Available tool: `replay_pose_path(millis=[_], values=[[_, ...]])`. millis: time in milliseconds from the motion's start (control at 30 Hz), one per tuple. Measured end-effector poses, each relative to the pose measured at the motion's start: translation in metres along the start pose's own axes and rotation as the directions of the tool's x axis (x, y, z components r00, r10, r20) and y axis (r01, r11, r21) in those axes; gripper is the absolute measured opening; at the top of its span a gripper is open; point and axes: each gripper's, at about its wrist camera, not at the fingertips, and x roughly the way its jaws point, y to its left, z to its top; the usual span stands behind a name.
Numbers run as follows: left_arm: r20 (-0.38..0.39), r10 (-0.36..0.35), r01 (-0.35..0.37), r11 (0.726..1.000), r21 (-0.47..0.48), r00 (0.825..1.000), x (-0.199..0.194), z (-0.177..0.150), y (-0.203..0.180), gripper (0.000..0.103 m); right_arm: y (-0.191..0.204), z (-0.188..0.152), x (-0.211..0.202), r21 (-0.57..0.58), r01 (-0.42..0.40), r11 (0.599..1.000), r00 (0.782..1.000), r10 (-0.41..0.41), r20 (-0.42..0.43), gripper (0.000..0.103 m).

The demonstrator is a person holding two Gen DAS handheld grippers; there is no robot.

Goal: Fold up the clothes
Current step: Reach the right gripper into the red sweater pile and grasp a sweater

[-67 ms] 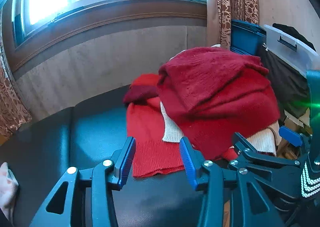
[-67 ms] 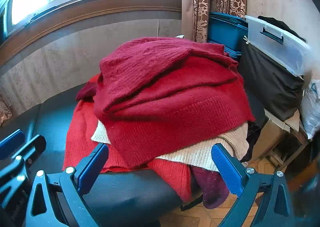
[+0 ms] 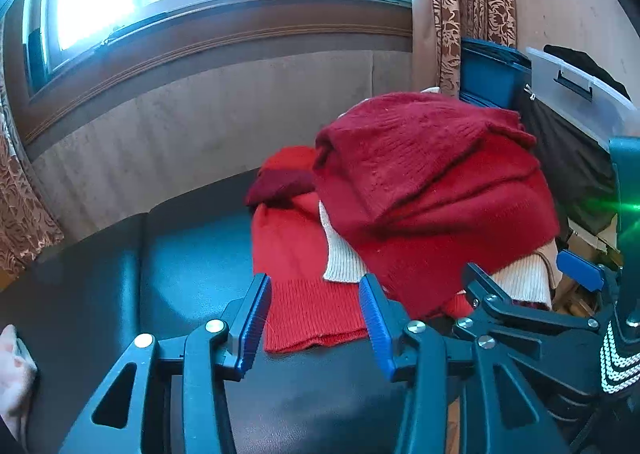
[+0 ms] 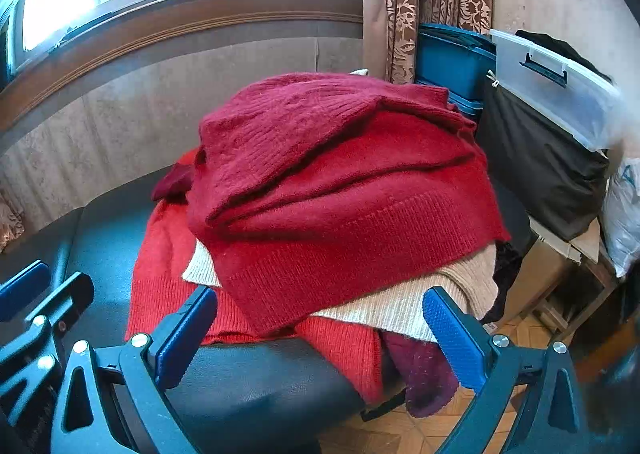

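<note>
A pile of knitwear lies on a black padded bench [image 3: 192, 266]. On top is a dark red sweater [image 3: 420, 182] [image 4: 336, 190]. Under it lie a cream ribbed sweater [image 3: 344, 262] [image 4: 400, 306] and a brighter red sweater [image 3: 300, 274] [image 4: 160, 278]. A maroon garment [image 4: 424, 378] hangs off the bench's front edge. My left gripper [image 3: 314, 318] is open and empty, just short of the bright red sweater's hem. My right gripper [image 4: 320, 334] is wide open and empty, in front of the pile. The right gripper also shows in the left wrist view [image 3: 528, 294].
A window and a beige wall stand behind the bench. Patterned curtains [image 4: 432, 6] hang at the right. Blue bins [image 4: 452, 58], a clear plastic box [image 4: 556, 86] and a dark bag [image 4: 540, 166] stand to the right. A cardboard box [image 4: 544, 270] sits on the wooden floor.
</note>
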Motion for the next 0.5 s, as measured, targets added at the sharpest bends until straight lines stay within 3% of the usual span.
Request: replay_pose_path(millis=[200,500], values=[[0.003,0.009,-0.009,1.000,0.005,1.000,0.005,-0.010,-0.002,0.046,-0.002,-0.006,0.006,-0.015,-0.006,1.000,1.000,0.006,-0.003,0.103],[-0.072,0.021,-0.022,1.000,-0.021,0.997,0.020,-0.026,0.021,0.047,-0.004,-0.017,0.014,-0.027,-0.042,0.999,0.999,0.042,0.005,0.103]])
